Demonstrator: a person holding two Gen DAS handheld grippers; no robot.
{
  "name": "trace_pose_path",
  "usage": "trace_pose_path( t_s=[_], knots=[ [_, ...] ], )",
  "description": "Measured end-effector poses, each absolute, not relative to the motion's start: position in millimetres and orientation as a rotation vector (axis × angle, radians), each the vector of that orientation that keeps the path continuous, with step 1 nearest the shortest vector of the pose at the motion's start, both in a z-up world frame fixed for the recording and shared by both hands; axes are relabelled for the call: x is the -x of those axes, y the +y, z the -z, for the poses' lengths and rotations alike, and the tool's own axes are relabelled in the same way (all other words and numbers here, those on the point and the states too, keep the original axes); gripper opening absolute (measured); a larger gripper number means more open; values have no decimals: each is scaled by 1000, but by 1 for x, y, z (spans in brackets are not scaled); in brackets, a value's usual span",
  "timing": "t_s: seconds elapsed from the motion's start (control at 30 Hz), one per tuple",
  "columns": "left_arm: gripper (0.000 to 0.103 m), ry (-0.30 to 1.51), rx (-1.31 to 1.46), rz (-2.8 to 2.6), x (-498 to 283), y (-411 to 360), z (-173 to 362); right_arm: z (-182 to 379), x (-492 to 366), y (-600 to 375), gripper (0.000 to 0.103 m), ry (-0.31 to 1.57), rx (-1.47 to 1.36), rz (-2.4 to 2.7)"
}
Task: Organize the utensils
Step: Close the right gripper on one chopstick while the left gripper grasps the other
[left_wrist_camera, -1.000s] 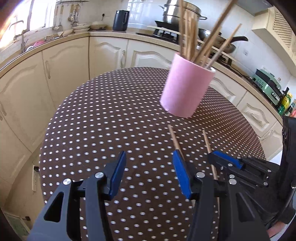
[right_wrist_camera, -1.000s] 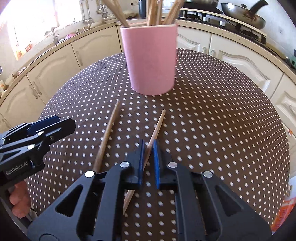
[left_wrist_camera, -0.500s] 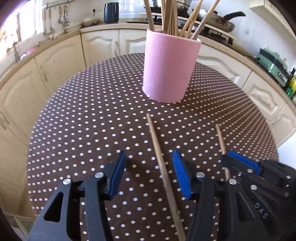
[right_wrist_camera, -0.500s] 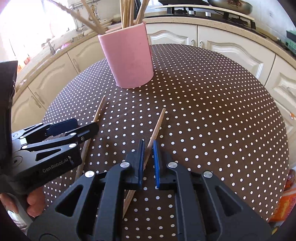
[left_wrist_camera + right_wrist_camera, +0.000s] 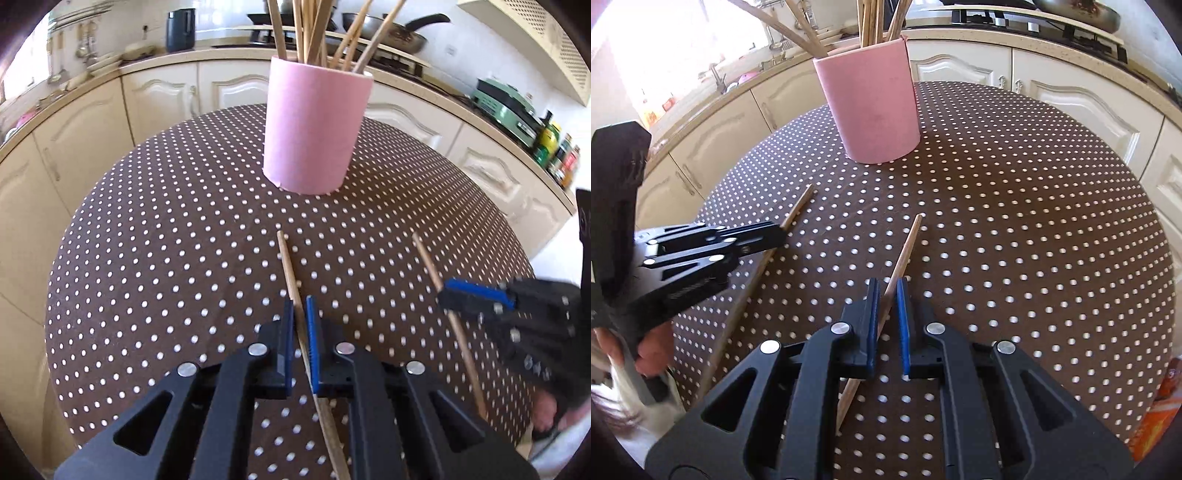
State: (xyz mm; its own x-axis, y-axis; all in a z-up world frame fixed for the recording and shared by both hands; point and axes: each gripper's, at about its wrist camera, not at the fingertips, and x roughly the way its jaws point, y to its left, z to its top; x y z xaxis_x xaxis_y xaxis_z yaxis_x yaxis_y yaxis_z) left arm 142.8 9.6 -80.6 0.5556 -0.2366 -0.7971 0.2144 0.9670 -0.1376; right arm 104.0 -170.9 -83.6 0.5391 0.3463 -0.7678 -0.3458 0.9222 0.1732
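Two wooden chopsticks are lying side by side on the polka-dot counter [image 5: 155, 258], tips pointing toward the pink holder [image 5: 314, 129] already bristling with others. The left tool [image 5: 300, 332] is pinching the left chopstick [image 5: 290, 266] near its middle, blue pads closed around the shaft; the right tool [image 5: 886, 317] is likewise narrowed on the right chopstick [image 5: 907, 243], though a sliver of gap beside one pad leaves its grip looking less sure.

The step in hand appears to be the pick-up of both sticks for the holder. Doing it well likely means squeezing the right tool fully before lifting, then raising each stick level so it is not pivoting between the pads. From there, each would need tilting upright, thin tip or thick end down, and threading into a gap among the standing chopsticks [image 5: 321, 33] without knocking the holder, which is standing just beyond both sticks' far ends and untouched by either tool.
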Motion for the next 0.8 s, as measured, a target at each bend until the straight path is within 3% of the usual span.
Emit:
trace_pose_path(
  t_s=[0.07, 0.13, 0.17, 0.2, 0.23, 0.37, 0.43, 0.47, 0.53, 0.57, 0.63, 0.67, 0.8],
  knots=[
    [8, 942, 5, 264, -139, 13, 80, 84, -106, -173, 11, 927, -2, -390],
    [8, 934, -11, 238, -133, 19, 79, 82, -108, -173, 24, 935, -16, -375],
    [8, 932, -18, 223, -132, 20, 79, 82, -109, -172, 44, 927, -3, -350],
    [9, 932, -26, 204, -132, 22, 79, 81, -111, -172, 71, 917, 12, -326],
    [10, 934, -27, 192, -130, 24, 79, 80, -110, -170, 74, 892, 33, -294],
    [29, 938, -18, 144, -132, 21, 80, 82, -117, -164, 73, 903, 42, -263],
    [36, 929, -25, 114, -132, 17, 80, 88, -123, -160, 73, 917, 54, -228],
    [36, 926, -32, 98, -134, 11, 81, 89, -124, -157, 68, 898, 72, -210],
    [36, 912, -41, 71, -134, 4, 80, 87, -123, -154, 46, 881, 67, -217],
    [34, 901, -26, 62, -134, 5, 80, 87, -124, -153, 17, 874, 66, -226],
    [15, 891, -9, 25, -139, 6, 79, 86, -127, -153, 15, 875, 45, -272],
    [8, 892, -5, 20, -144, 6, 78, 86, -129, -155, 9, 878, 21, -304],
    [6, 890, 18, 31, -147, 12, 77, 85, -137, -160, 8, 866, -22, -320]
  ],
)
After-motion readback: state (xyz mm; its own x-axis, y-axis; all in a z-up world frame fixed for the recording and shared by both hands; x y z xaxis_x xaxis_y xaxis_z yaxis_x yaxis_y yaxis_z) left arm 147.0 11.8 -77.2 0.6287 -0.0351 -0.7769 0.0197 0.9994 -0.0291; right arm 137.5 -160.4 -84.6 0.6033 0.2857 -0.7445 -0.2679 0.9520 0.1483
